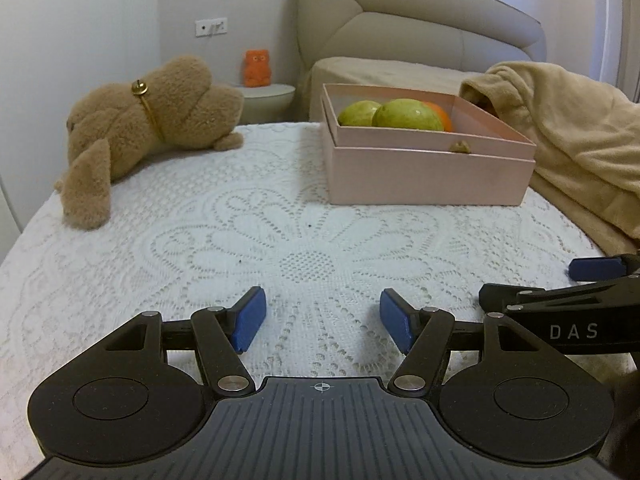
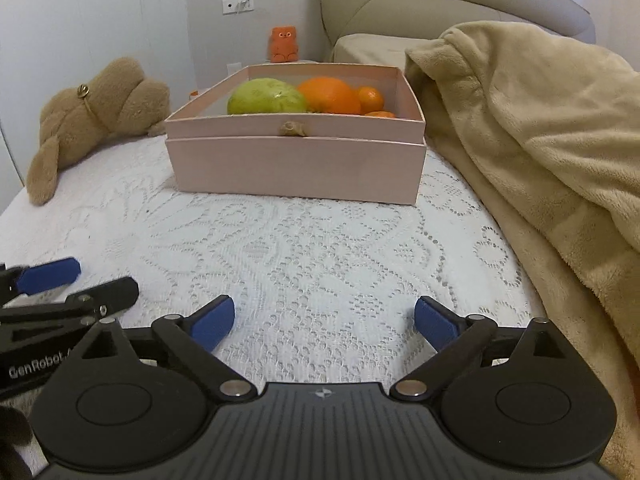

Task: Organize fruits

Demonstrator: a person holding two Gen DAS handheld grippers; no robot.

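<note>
A pink box (image 1: 428,176) (image 2: 296,168) stands open on the white lace cover ahead of both grippers. It holds two green fruits (image 1: 404,114) (image 2: 266,96), a large orange (image 2: 330,94) (image 1: 440,114) and a small orange (image 2: 370,98). My left gripper (image 1: 322,312) is open over the lace, with nothing between its blue pads, well short of the box. My right gripper (image 2: 325,320) is open wide and empty too. The two sit side by side: one right fingertip (image 1: 596,268) shows in the left wrist view, one left fingertip (image 2: 48,274) in the right.
A brown plush toy (image 1: 152,120) (image 2: 92,120) lies at the far left of the bed. A beige blanket (image 1: 580,140) (image 2: 540,140) is piled along the right, touching the box. An orange figurine (image 1: 257,67) (image 2: 284,44) sits on a round side table behind. Bare lace lies between grippers and box.
</note>
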